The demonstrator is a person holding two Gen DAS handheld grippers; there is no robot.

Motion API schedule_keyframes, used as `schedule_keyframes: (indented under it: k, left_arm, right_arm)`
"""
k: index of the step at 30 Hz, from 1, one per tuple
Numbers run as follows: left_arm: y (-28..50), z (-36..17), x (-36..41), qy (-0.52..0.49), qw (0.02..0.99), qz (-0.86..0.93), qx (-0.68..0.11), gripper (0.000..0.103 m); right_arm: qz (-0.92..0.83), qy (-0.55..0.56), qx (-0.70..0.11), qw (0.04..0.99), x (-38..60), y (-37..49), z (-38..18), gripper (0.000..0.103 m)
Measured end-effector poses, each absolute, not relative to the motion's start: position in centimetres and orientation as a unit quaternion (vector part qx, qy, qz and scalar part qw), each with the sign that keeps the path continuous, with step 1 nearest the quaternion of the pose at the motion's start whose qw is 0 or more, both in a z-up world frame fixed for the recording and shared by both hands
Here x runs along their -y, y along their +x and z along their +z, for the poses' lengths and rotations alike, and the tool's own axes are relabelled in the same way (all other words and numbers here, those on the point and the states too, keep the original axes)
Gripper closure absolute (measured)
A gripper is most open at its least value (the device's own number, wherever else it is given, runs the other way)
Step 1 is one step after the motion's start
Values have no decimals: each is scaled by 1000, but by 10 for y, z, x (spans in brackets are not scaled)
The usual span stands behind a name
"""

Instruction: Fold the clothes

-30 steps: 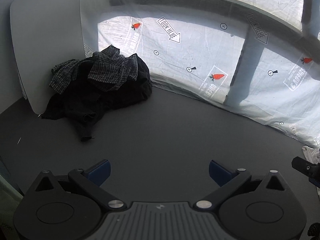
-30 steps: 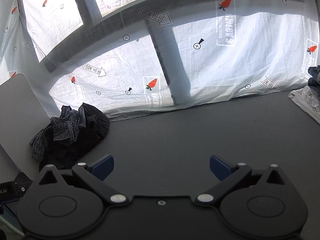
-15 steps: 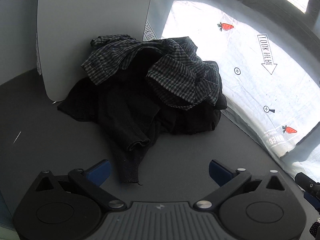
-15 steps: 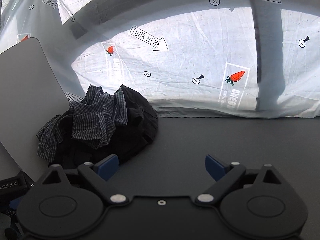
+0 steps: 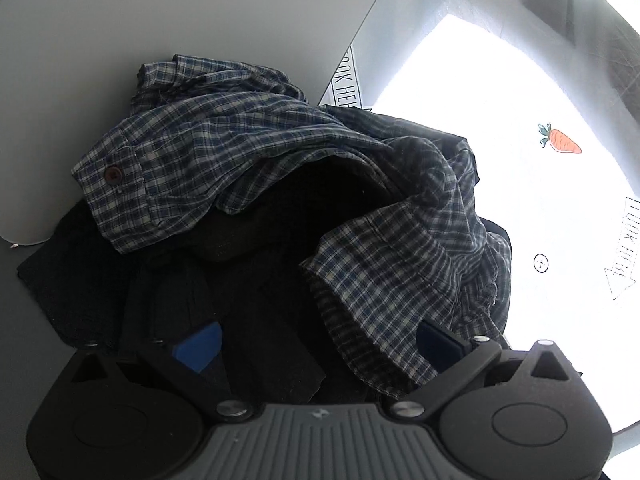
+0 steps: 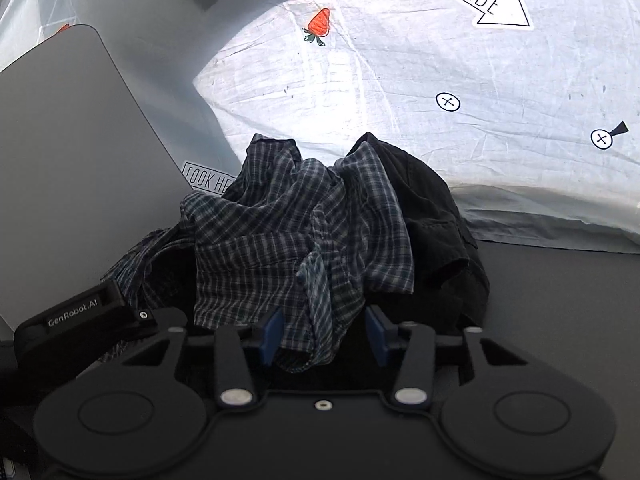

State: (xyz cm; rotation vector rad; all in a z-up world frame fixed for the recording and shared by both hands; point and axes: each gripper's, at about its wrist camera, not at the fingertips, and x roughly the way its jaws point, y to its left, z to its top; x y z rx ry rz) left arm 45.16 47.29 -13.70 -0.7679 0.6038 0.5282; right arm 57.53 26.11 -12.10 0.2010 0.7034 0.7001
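Right wrist view: right gripper (image 6: 323,334) jaws closing around soft, limp plaid shirt (image 6: 296,236) hem fold, left gripper (image 5: 320,344) hovering spread.

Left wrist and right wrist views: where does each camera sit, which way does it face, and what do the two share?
Left wrist: on the left claw, looking down its open fingers onto the plaid shirt and black garment.
Right wrist: on the right claw, facing the same pile from lower; its jaws are closing with a plaid fold between them, and the left claw's body shows at its left.
Shared: the plaid shirt, black garment, grey board and printed sheet.
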Motion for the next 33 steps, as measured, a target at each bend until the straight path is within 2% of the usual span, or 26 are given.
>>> schedule_keyframes:
  k: [1,3,4,5,17,24,33]
  left_arm:
    - [457,-137,-476,-363,851,252,-284,1]
    - [460,-137,-479,-366,849,258,-282,1]
    - [461,-137,-480,-368,847,261,-281,1]
    - [461,-137,-481,-371,845,264,-281,1]
    - [420,-102,-427,-350,852,260,-290,1]
    - [391,-69,-337,-292,885,215,-291,1]
    - [370,-92,-192,-306,880,126,-341,1]
  right_arm:
    - [332,92,-339,875,-269,580,-125,58]
    - [326,84,-343,877,-284,590,-133,72]
    - [327,83,-343,876,-286,592,-136,89]
    - [329,83,-343,876,-287,595,-138,100]
    - [203,46,-211,955,-159,555,-98,101]
    - [101,23,-134,986,-33,498,-56,101]
    - [32,53,-23,998,146,415,32,101]
